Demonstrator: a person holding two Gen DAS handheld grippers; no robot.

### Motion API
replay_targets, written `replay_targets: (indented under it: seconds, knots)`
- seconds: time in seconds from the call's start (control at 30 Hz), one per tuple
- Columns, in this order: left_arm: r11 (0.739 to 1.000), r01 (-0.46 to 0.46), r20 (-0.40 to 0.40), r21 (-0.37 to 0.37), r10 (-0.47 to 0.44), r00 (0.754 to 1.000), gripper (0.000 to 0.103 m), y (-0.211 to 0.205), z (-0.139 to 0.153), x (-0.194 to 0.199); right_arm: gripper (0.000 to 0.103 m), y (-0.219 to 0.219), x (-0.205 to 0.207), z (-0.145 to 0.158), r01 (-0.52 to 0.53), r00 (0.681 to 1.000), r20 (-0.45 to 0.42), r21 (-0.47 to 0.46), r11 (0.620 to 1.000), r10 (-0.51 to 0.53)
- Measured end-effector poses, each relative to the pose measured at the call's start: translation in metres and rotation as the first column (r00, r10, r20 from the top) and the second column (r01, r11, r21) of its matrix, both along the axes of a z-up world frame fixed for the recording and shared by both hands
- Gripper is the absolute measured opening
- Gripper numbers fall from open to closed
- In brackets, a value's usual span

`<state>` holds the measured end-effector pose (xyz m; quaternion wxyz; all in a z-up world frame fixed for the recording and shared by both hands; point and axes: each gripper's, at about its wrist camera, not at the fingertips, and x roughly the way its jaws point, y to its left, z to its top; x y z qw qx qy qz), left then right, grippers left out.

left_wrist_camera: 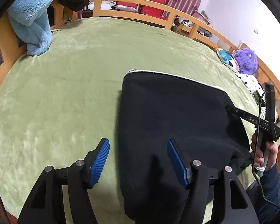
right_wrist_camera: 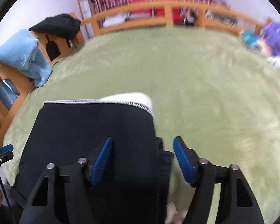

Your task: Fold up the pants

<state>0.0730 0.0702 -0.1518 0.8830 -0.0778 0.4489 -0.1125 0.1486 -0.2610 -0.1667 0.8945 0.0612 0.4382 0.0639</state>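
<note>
Left wrist view: the black pants lie at one o'clock, their long axis running twelve to six on the bed. The left claw straddles their left edge, spread, pinching nothing. The right claw, spread too, straddles the right edge.

The right wrist view is smeared throughout; beyond the bed's far rail the red and dark shapes cannot be identified, and the purple toy at the bed's far right corner is only a streaked blob. The near end of the black pants on the bed disappears under the right hand-held gripper, and a pale smudge at the bottom edge beside the pants cannot be made out. In the left wrist view the pants run out of the frame at the bottom, their near edge hidden behind the left hand-held gripper. The small items past the bed's far rail are too small to name.
</note>
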Motion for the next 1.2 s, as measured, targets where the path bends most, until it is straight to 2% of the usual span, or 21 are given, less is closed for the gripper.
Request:
replay_targets:
  seconds: [0.03, 0.07, 0.13, 0.17, 0.23, 0.3, 0.4, 0.5, 0.57, 0.63, 0.77, 0.87, 0.9, 0.93, 0.97, 1.0, 1.03, 1.07, 1.13, 1.17, 1.2]
  knots:
    - [1.000, -0.002, -0.001, -0.005, 0.002, 1.000, 0.062, 0.000, 0.000, 0.002, 0.022, -0.001, 0.003, -0.004, -0.023, 1.000, -0.015, 0.044, 0.999, 0.024]
    - [1.000, -0.005, 0.001, -0.015, 0.005, 1.000, 0.062, 0.001, 0.000, 0.004, 0.014, -0.001, 0.002, -0.004, -0.029, 1.000, 0.002, 0.051, 0.998, 0.029]
    - [0.999, -0.004, -0.002, -0.037, 0.003, 1.000, 0.062, 0.001, 0.002, 0.005, 0.012, -0.003, -0.011, 0.010, -0.051, 0.996, 0.080, 0.087, 0.995, 0.044]
    - [0.998, 0.018, -0.007, -0.062, -0.018, 1.000, 0.062, -0.001, 0.005, 0.004, 0.012, -0.010, -0.022, 0.022, -0.052, 0.993, 0.114, 0.150, 0.987, 0.035]
    - [0.995, 0.053, -0.006, -0.089, -0.054, 0.999, 0.062, -0.003, 0.007, -0.003, 0.012, -0.020, -0.035, 0.030, -0.018, 0.992, 0.129, 0.204, 0.979, -0.009]
    - [0.993, 0.078, -0.006, -0.086, -0.079, 0.997, 0.064, -0.006, 0.006, -0.009, 0.013, -0.025, -0.041, 0.022, 0.030, 0.992, 0.115, 0.156, 0.987, -0.048]
    - [0.995, 0.079, -0.025, -0.067, -0.081, 0.996, 0.064, -0.009, 0.000, -0.020, 0.030, -0.027, -0.036, -0.006, 0.098, 0.995, 0.008, 0.099, 0.990, -0.099]
    - [0.991, 0.104, -0.030, -0.084, -0.107, 0.994, 0.065, -0.005, -0.001, -0.038, 0.036, -0.030, -0.056, 0.005, 0.110, 0.993, 0.029, 0.109, 0.988, -0.113]
    - [0.988, 0.131, -0.023, -0.084, -0.133, 0.991, 0.072, -0.004, -0.001, -0.055, 0.045, -0.026, -0.081, 0.017, 0.107, 0.992, 0.059, 0.090, 0.990, -0.112]
    - [0.984, 0.156, -0.021, -0.082, -0.158, 0.987, 0.074, -0.006, -0.002, -0.069, 0.062, -0.015, -0.108, 0.024, 0.079, 0.993, 0.082, 0.083, 0.993, -0.086]
    - [0.979, 0.202, -0.023, -0.022, -0.203, 0.979, 0.082, -0.022, -0.017, -0.096, 0.064, -0.005, -0.144, 0.017, 0.083, 0.995, 0.052, 0.070, 0.994, -0.087]
    - [0.988, 0.086, 0.010, 0.126, -0.087, 0.996, 0.082, -0.035, -0.034, -0.092, 0.064, -0.005, -0.158, -0.006, 0.118, 0.993, -0.002, 0.112, 0.987, -0.119]
    - [0.984, 0.039, 0.033, 0.172, -0.045, 0.998, 0.080, -0.037, -0.038, -0.089, 0.060, -0.004, -0.159, -0.016, 0.128, 0.992, -0.032, 0.125, 0.984, -0.125]
    - [0.979, 0.000, 0.044, 0.205, -0.009, 0.999, 0.064, -0.038, -0.042, -0.084, 0.047, -0.005, -0.161, -0.022, 0.129, 0.991, -0.047, 0.148, 0.981, -0.123]
    - [0.987, 0.017, 0.036, 0.160, -0.023, 0.999, 0.035, -0.036, -0.043, -0.081, 0.031, -0.007, -0.161, -0.026, 0.123, 0.992, -0.053, 0.178, 0.976, -0.115]
    - [0.997, 0.029, 0.026, 0.069, -0.030, 0.999, 0.032, -0.028, -0.040, -0.080, 0.023, -0.009, -0.161, -0.027, 0.109, 0.994, -0.039, 0.194, 0.975, -0.103]
    - [0.999, 0.009, 0.039, 0.036, -0.010, 0.999, 0.024, -0.021, -0.036, -0.082, 0.015, -0.014, -0.164, -0.025, 0.092, 0.996, -0.016, 0.226, 0.970, -0.090]
    - [1.000, -0.017, 0.071, 0.006, 0.017, 0.997, 0.019, -0.010, -0.027, -0.085, 0.013, -0.022, -0.168, -0.021, 0.099, 0.995, -0.001, 0.278, 0.955, -0.103]
    - [1.000, -0.003, 0.066, -0.004, 0.003, 0.998, 0.019, -0.001, -0.024, -0.084, 0.013, -0.040, -0.177, -0.013, 0.104, 0.992, 0.023, 0.408, 0.907, -0.124]
    - [1.000, -0.001, 0.037, 0.003, 0.001, 0.999, 0.019, -0.002, -0.029, -0.082, 0.013, -0.040, -0.178, -0.014, 0.092, 0.993, 0.023, 0.417, 0.904, -0.112]
    - [1.000, -0.004, 0.011, 0.023, 0.004, 1.000, 0.019, -0.006, -0.037, -0.081, 0.014, -0.034, -0.177, -0.018, 0.099, 0.994, 0.005, 0.375, 0.922, -0.109]
